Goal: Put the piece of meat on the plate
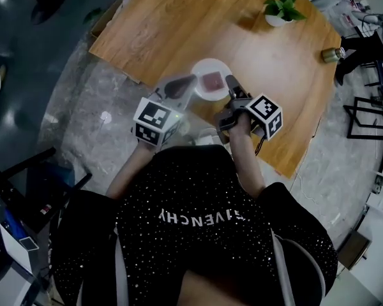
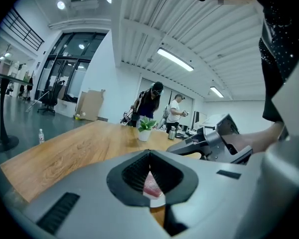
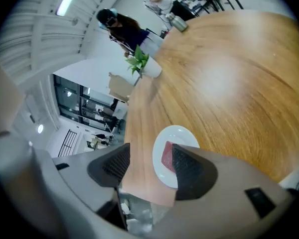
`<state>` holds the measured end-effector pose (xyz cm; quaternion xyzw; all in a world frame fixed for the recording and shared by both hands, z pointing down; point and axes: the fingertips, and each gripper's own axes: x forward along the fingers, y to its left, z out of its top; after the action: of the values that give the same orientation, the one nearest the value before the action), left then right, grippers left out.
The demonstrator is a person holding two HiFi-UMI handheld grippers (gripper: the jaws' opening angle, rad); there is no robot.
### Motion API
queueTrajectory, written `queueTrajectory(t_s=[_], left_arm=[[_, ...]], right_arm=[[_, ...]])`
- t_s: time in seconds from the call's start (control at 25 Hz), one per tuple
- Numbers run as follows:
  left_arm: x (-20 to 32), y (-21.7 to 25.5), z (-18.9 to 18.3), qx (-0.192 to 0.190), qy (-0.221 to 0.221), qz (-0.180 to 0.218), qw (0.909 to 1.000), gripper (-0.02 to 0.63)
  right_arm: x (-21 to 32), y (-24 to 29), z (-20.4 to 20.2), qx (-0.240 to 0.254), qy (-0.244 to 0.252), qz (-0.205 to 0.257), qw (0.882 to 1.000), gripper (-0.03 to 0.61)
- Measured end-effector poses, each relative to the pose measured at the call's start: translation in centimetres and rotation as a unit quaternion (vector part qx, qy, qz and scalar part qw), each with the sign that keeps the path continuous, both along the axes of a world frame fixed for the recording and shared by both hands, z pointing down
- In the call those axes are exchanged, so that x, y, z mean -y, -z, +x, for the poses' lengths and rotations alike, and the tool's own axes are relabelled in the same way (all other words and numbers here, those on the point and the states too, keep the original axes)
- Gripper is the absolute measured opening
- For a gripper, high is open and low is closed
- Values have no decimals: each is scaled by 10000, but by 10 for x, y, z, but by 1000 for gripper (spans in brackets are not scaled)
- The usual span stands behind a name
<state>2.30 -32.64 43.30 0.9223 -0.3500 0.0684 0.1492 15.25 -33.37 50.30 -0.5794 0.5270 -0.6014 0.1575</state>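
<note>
Table (image 1: 179, 24): one, pale wood, running from the near right to the far left; everything else stands on it or hangs over its near edge.
Right gripper (image 1: 233, 85): one, jaws apart with nothing between them, over the near edge of the table just right of the plate.
Left gripper (image 1: 179, 85): one, jaw tips together and clamped on nothing, just left of the plate and pointed towards it.
Plate (image 1: 199, 69): one, white and round, close to the near edge between the two grippers.
Potted plant (image 1: 282, 10): one, far right, well apart from the plate.
Piece of meat (image 1: 212, 80): one, a reddish slab lying flat inside the plate, so the task looks done.
Metal can (image 1: 332, 55): one, at the table's right edge.
Handling: the meat is probably light, soft and limp, with a damp surface that could slip. It likely sags if taken by an end.
Hold: across its short side near the middle, with a gentle squeeze so it neither tears nor squirts out.
</note>
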Motion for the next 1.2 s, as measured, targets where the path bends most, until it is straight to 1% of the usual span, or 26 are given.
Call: queueTrajectory(t_s=[0.08, 0.12, 0.2, 0.32, 0.44, 0.52, 0.56, 0.64, 0.68, 0.76, 0.8, 0.84, 0.88, 0.92, 0.96, 1.0, 1.12, 1.2], left_arm=[[-5, 8, 1, 33, -24, 133, 9999, 9], [-7, 12, 2, 66, -36, 223, 9997, 9], [-12, 20, 4, 129, -52, 407, 9991, 10], [-19, 31, 5, 121, 14, 636, 9979, 9], [-28, 41, 4, 182, 108, 885, 9958, 9], [-35, 46, 6, 171, 98, 1002, 9948, 9], [-39, 47, 8, 111, 91, 1017, 9947, 9], [-46, 48, 10, 32, 101, 1014, 9948, 9], [-49, 48, 10, 23, 115, 1008, 9948, 9], [-57, 47, 10, 19, 141, 992, 9950, 9], [-61, 46, 10, 16, 154, 987, 9950, 9], [-65, 46, 9, 11, 172, 989, 9949, 9], [-70, 45, 8, 8, 200, 1001, 9948, 9], [-73, 45, 6, 4, 238, 1026, 9944, 9], [-77, 45, 5, -8, 285, 1060, 9940, 10], [-80, 45, 4, -32, 336, 1089, 9935, 9], [-90, 50, 4, -73, 419, 1085, 9932, 9], [-97, 48, 3, -71, 429, 1092, 9931, 9]], right_arm=[[-1, 20, 1, -521, 135, 476, 9974, 270], [-1, 31, 1, -846, 226, 739, 9934, 270], [-4, 54, 0, -1530, 431, 1289, 9788, 270], [-15, 87, -12, -2369, 785, 2095, 9454, 270], [-32, 114, -30, -2968, 1222, 2786, 9052, 270], [-44, 126, -38, -3347, 1412, 3046, 8805, 270], [-49, 130, -40, -3513, 1464, 3118, 8706, 270], [-59, 134, -40, -3771, 1529, 3192, 8559, 270], [-63, 134, -39, -3855, 1550, 3205, 8512, 270], [-73, 134, -36, -3962, 1544, 3200, 8466, 265], [-79, 134, -34, -4015, 1503, 3187, 8454, 246], [-85, 135, -32, -4088, 1436, 3169, 8437, 212], [-90, 136, -29, -4179, 1360, 3154, 8410, 153], [-95, 137, -27, -4267, 1301, 3153, 8376, 74], [-100, 137, -25, -4324, 1276, 3167, 8345, 29], [-104, 138, -24, -4334, 1284, 3183, 8333, 23], [-115, 136, -23, -4232, 1330, 3182, 8378, 12], [-122, 135, -23, -4271, 1373, 3146, 8365, 12]])
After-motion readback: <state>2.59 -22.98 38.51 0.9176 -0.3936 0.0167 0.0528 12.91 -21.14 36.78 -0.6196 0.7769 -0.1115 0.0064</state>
